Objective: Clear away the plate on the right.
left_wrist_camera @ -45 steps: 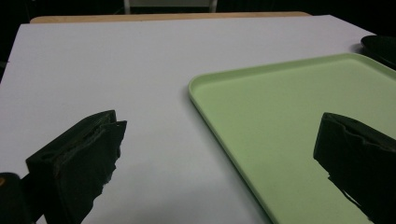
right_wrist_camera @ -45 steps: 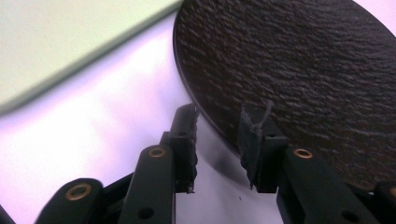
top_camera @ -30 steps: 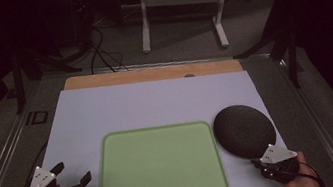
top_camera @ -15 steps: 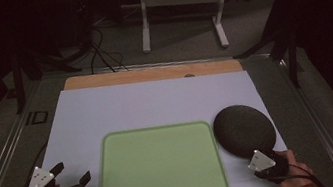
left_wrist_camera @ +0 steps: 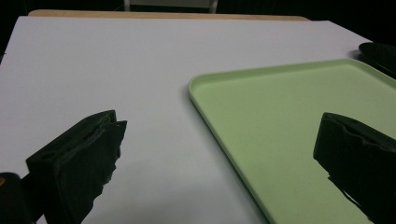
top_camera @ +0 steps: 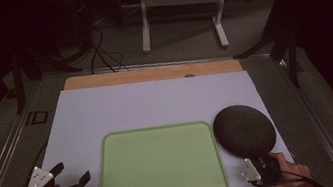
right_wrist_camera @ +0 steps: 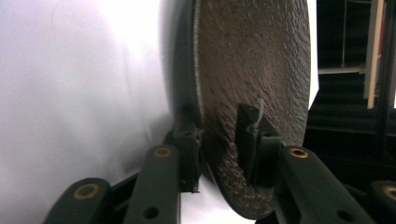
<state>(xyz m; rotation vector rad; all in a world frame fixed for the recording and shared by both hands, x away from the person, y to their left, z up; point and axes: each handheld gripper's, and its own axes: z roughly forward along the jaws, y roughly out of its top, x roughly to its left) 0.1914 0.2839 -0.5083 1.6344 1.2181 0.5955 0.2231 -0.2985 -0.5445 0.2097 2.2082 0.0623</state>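
A round, dark, rough-surfaced plate (top_camera: pixel 243 129) lies on the white table cover at the right, beside a light green tray (top_camera: pixel 155 128). My right gripper (top_camera: pixel 259 162) is at the plate's near rim. In the right gripper view the plate (right_wrist_camera: pixel 252 60) has its rim between the jaws of my right gripper (right_wrist_camera: pixel 219 135). One jaw is under the rim and one over it. They have just been closing, and a gap still shows at the upper pad. My left gripper (top_camera: pixel 73 171) rests left of the tray, open and holding nothing. Its jaws (left_wrist_camera: pixel 222 123) straddle the tray's (left_wrist_camera: pixel 289 107) corner edge.
The white cover (top_camera: pixel 155 100) ends at a wooden strip (top_camera: pixel 151 73) along the far edge. Beyond the table are a dark floor, cables and the legs of a desk frame (top_camera: pixel 181 20). Metal rails run along both table sides.
My right gripper has shifted a little left along the plate's near rim and dropped lower. The left gripper, the tray and the plate have stayed put.
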